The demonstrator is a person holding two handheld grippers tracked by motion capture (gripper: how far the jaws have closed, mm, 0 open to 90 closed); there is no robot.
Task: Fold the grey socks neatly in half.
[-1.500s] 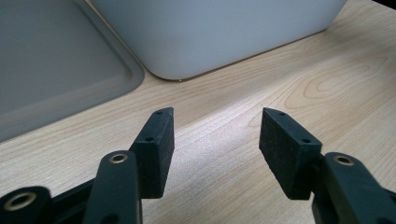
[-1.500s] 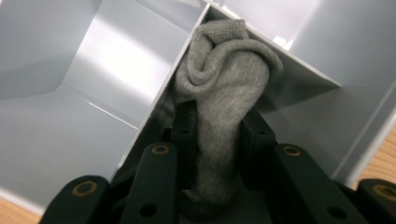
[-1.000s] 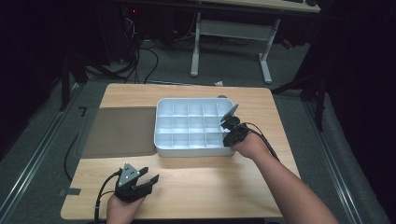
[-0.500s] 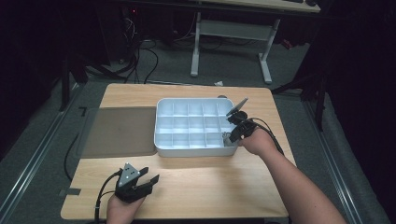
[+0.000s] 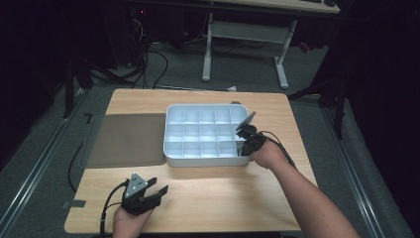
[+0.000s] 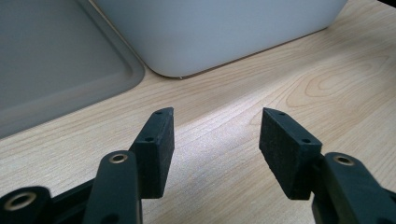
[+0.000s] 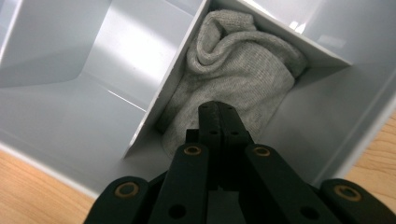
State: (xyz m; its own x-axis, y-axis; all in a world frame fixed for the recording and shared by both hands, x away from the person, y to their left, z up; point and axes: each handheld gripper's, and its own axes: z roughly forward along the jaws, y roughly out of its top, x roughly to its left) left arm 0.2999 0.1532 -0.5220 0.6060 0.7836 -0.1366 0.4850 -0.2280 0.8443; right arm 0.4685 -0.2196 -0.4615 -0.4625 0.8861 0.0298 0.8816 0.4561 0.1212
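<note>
A grey knitted sock (image 7: 238, 79), bunched and folded on itself, lies stuffed in one compartment of a white divided organiser tray (image 5: 198, 130), pressed against the thin partition wall beside it. That compartment sits at the tray's near right corner. The tray rests flat on the wooden tabletop (image 5: 208, 198), its other visible compartments bare.

- The sock (image 7: 233, 79) is grey knitted cloth, soft and matt.
- The divided tray (image 7: 93, 60) around it looks like smooth pale plastic with a faint sheen.
- The table (image 6: 289, 84) beneath the tray is light wood-grain, smooth.
- The mat (image 5: 129, 139) beside the tray is matt grey.
</note>
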